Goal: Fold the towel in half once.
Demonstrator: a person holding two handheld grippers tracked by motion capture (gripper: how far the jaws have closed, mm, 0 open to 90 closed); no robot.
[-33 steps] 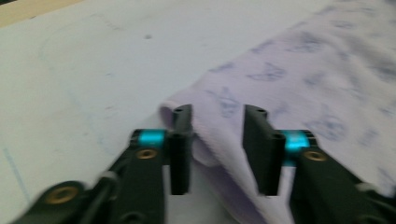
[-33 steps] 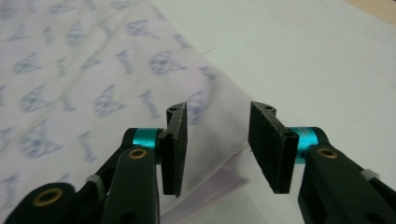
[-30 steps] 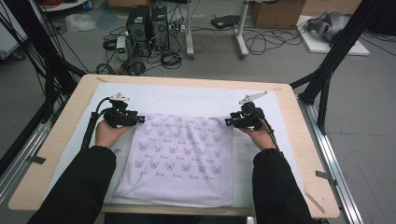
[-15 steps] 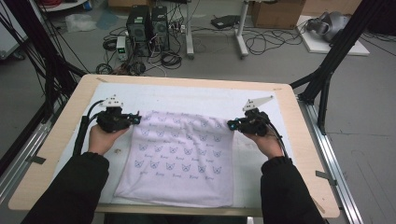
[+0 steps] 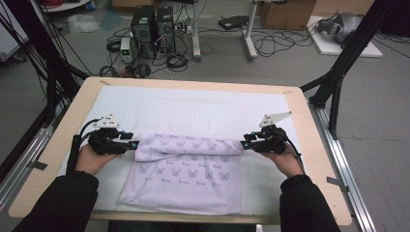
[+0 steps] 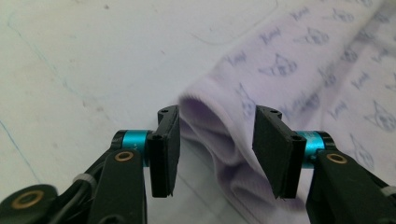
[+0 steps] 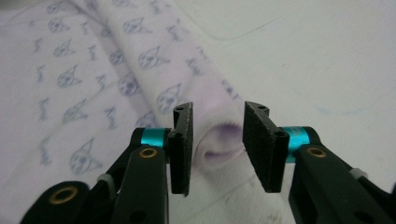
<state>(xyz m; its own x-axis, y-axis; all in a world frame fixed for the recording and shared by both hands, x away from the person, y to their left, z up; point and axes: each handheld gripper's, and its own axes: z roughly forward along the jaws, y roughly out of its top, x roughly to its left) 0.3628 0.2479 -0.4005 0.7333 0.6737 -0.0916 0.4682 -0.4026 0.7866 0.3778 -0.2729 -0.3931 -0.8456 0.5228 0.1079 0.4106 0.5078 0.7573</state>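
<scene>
A pale lilac cloth printed with small blue cat faces (image 5: 186,181) lies on the white mat (image 5: 193,108) that covers the light wooden counter (image 5: 314,159), nearer the near edge than the far one. Its far edge is rolled toward the person into a soft tube (image 5: 188,145) running left to right across the cloth.

The left gripper (image 5: 126,144), black with turquoise rings, sits at the left end of that roll, held in the person's left hand (image 5: 92,157). In the left gripper view its jaws have just been opening and stand half apart, with the folded end of the cloth between them; the pads (image 6: 166,151) do not press on it.

The right gripper (image 5: 249,143) sits at the right end of the roll, in the right hand (image 5: 285,159). Its jaws have likewise just been opening, and in the right gripper view the rounded end of the roll rests loose in the gap.

Both black sleeves (image 5: 63,203) come in from the near edge.
</scene>
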